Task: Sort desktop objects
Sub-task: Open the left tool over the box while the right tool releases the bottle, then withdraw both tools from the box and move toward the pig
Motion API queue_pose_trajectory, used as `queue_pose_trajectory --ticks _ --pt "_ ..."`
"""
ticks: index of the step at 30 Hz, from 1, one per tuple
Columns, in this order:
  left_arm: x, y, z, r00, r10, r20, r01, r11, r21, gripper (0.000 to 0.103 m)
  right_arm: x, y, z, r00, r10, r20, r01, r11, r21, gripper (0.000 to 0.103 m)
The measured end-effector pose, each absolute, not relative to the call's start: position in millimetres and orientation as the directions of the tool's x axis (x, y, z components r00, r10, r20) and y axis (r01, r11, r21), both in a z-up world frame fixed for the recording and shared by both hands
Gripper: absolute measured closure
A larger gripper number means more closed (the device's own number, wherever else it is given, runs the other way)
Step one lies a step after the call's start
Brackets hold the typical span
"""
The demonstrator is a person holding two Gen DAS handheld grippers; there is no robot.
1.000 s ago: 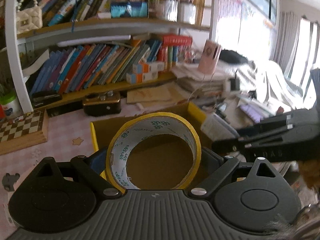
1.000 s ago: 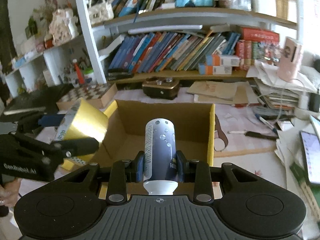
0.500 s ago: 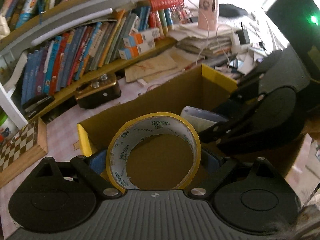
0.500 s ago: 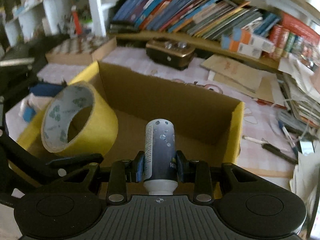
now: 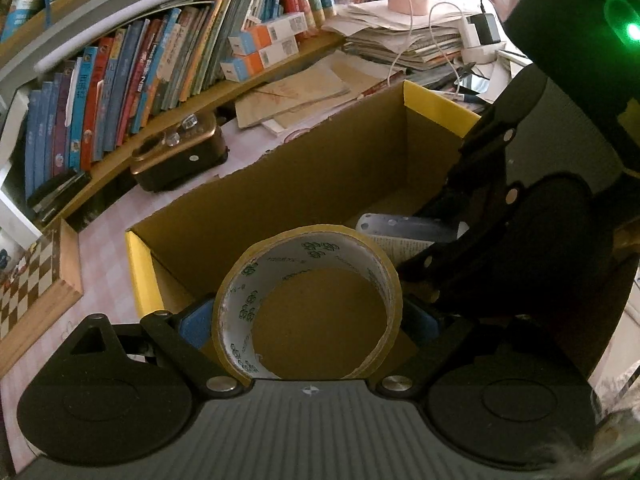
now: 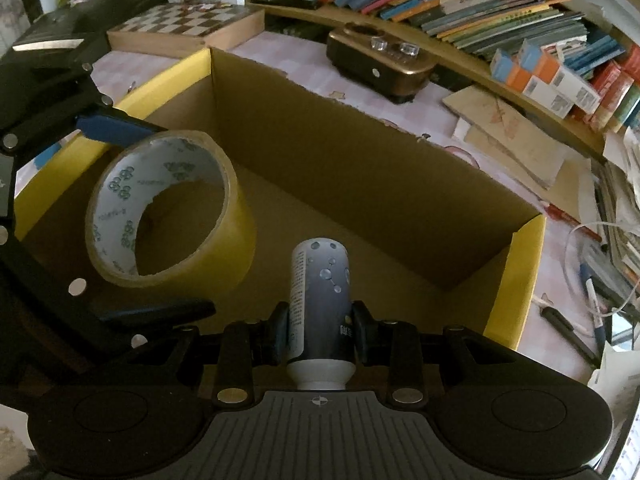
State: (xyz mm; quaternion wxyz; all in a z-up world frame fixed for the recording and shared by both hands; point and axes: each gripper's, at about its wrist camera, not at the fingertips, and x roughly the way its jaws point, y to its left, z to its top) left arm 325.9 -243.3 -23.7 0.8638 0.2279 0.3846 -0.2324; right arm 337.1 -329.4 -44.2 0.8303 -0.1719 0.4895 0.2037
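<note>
Over one cardboard box (image 6: 360,184), left gripper (image 5: 308,320) clamps one tape roll (image 5: 308,304), right gripper (image 6: 320,332) one bottle (image 6: 320,296).

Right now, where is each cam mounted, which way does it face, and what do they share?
Left wrist: on the left hand-held gripper, looking down into the cardboard box; its fingers clamp the yellow tape roll.
Right wrist: on the right hand-held gripper, also facing into the box; its fingers clamp the spray bottle.
Shared: box, tape roll, bottle, bookshelf, and each other's gripper.
</note>
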Motion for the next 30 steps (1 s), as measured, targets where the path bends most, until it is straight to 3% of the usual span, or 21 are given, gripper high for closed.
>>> queue_pose_trajectory --ticks 23,29,30 --pt "301.0 -252.8 -26.1 0.564 -0.237 -0.791 0.558 0.816 0.153 0.004 323.7 -336.2 -47.3 0.47 0.155 -0.869 -0.612 0.767 -0.194 0.071" --pt "285.5 -237.9 -8.4 0.659 -0.238 -0.714 0.479 0.865 0.153 0.0 316.6 -347.0 -28.0 0.506 0.251 -0.825 -0.559 0.824 -0.092 0.059" --pt "281.8 -234.0 -4.2 0.677 -0.24 -0.695 0.461 0.875 0.147 0.0 314.7 -349.3 -22.9 0.519 0.265 -0.813 -0.545 0.835 -0.075 0.05"
